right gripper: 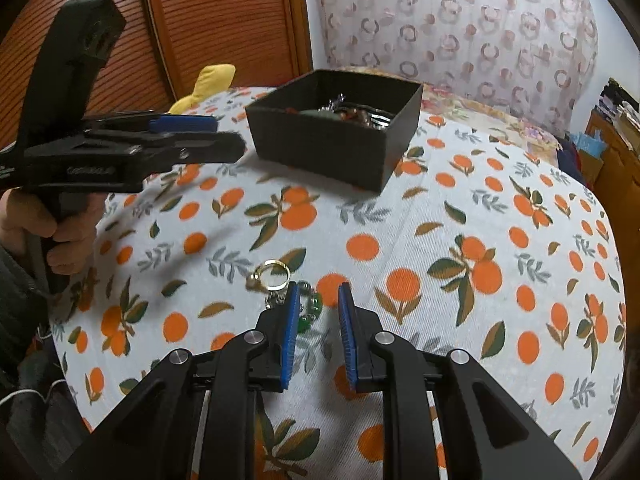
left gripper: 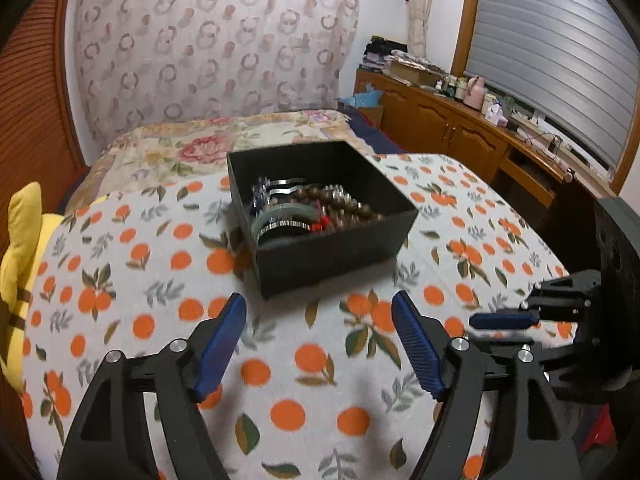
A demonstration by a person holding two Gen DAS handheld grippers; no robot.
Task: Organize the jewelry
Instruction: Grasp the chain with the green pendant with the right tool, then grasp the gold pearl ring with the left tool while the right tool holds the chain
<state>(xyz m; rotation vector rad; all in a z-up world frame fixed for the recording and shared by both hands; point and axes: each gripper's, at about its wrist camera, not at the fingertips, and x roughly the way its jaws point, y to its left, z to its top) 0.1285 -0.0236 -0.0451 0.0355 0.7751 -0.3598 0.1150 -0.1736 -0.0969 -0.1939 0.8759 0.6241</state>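
A black open box [left gripper: 320, 216] sits on the orange-print cloth and holds bead bracelets, bangles and other jewelry [left gripper: 308, 208]; it also shows in the right wrist view [right gripper: 336, 136]. My left gripper [left gripper: 320, 320] is open and empty, just in front of the box. My right gripper [right gripper: 319, 300] is open, low over the cloth, with a green bead piece [right gripper: 312, 310] lying between its fingertips. A gold ring [right gripper: 272, 274] lies just left of it. The right gripper shows at the right edge of the left wrist view [left gripper: 504, 320].
The cloth [right gripper: 440, 264] covers a rounded table. A yellow plush [left gripper: 24, 264] lies at the left edge. A floral bed [left gripper: 208, 144] is behind, a wooden cabinet [left gripper: 440, 116] with clutter at the right, a slatted wooden door [right gripper: 224, 20] at the left.
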